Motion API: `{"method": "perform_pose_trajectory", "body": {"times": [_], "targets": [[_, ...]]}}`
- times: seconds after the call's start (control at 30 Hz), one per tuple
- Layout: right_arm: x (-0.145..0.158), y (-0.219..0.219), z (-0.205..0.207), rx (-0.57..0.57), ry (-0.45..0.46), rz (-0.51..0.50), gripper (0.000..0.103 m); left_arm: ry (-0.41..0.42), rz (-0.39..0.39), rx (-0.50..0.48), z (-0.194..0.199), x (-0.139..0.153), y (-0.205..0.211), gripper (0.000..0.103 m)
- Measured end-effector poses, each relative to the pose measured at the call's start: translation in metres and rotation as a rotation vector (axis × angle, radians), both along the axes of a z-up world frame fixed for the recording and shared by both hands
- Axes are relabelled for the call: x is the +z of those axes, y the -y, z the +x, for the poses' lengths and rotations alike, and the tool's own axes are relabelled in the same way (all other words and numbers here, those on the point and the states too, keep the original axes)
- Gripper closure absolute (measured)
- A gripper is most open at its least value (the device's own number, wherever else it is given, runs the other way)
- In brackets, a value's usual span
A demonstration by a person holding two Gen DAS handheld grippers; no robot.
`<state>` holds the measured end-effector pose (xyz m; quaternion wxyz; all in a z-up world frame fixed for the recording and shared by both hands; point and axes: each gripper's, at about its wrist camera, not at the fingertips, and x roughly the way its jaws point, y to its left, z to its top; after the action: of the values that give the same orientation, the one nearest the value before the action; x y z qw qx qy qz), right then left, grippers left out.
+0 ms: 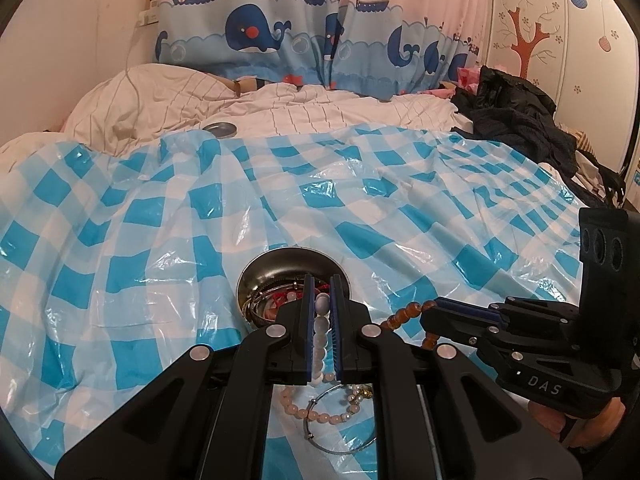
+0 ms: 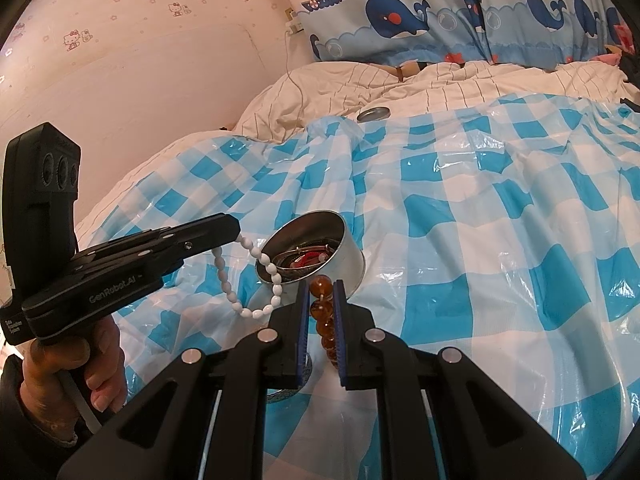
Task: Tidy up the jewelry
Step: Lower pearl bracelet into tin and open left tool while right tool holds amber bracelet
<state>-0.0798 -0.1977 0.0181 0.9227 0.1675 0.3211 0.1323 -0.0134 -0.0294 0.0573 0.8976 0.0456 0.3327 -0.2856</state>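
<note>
A round metal tin [image 1: 256, 276] [image 2: 352, 256] sits on the blue-and-white checked plastic sheet and holds a bangle and red jewelry. My left gripper [image 1: 321, 284] [image 2: 236, 226] is shut on a white bead bracelet [image 1: 320, 332] [image 2: 256, 256], held just above the tin's near rim. My right gripper [image 2: 322, 285] [image 1: 426, 312] is shut on an amber bead bracelet [image 2: 322, 312] [image 1: 404, 314], close beside the tin. A pink bead bracelet [image 1: 304, 410], a thin silver bangle [image 1: 340, 446] and a pearl piece [image 1: 356, 394] lie on the sheet under my left gripper.
The tin's lid [image 1: 219, 128] [image 2: 373, 114] lies far back at the sheet's edge. A striped white duvet [image 1: 304, 108] and whale curtain [image 1: 256, 28] are behind. Dark clothes [image 1: 516, 116] are piled at the right. A silver ring shape [image 2: 288, 390] lies under my right gripper.
</note>
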Motion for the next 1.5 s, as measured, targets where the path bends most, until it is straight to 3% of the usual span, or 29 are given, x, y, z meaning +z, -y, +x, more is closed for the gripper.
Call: {"method": "perform_pose_trajectory", "body": {"times": [1.5], "targets": [[0.002,-0.005,0.000,0.009,0.003,-0.005,0.091,0.023,-0.053,0.053,0.008,0.009,-0.013,0.096]]}}
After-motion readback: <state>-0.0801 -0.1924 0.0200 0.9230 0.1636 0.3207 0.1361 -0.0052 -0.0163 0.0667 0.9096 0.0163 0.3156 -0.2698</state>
